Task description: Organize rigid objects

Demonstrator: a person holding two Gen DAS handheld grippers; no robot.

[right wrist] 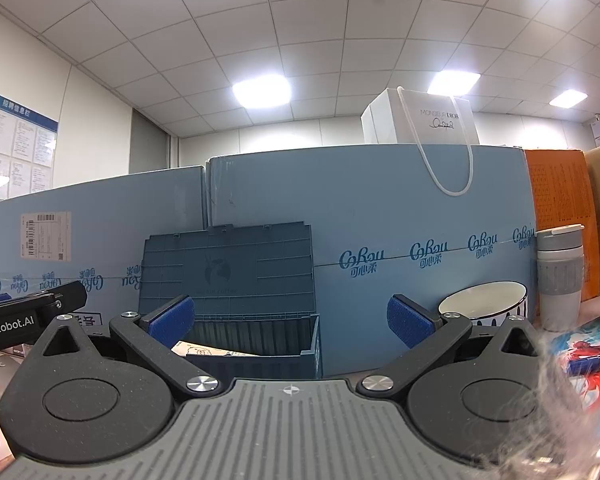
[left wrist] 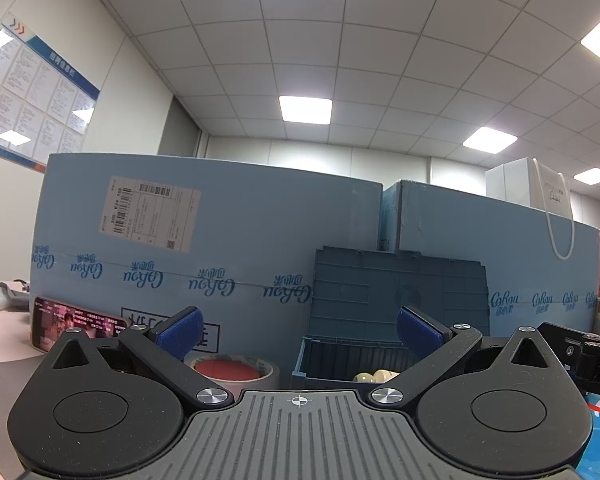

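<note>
A blue-grey storage box [left wrist: 340, 364] stands open with its lid [left wrist: 396, 292] leaning back against big blue cartons. Pale round items [left wrist: 374, 377] lie inside it. My left gripper [left wrist: 298, 330] is open and empty, just in front of the box. A roll of tape with a red core [left wrist: 236, 370] lies to the left of the box. In the right wrist view the same box [right wrist: 260, 346] holds a flat card [right wrist: 208, 350]. My right gripper [right wrist: 290, 316] is open and empty before it. A white bowl [right wrist: 486, 306] and a grey-white cup [right wrist: 558, 276] stand to the right.
Large blue cartons [left wrist: 220, 240] wall off the back, with a white paper bag [right wrist: 424, 120] on top. A phone [left wrist: 74, 322] leans at the left. Orange and brown boxes [right wrist: 560, 196] stand far right. A colourful printed sheet with a pen [right wrist: 592, 360] lies at the right.
</note>
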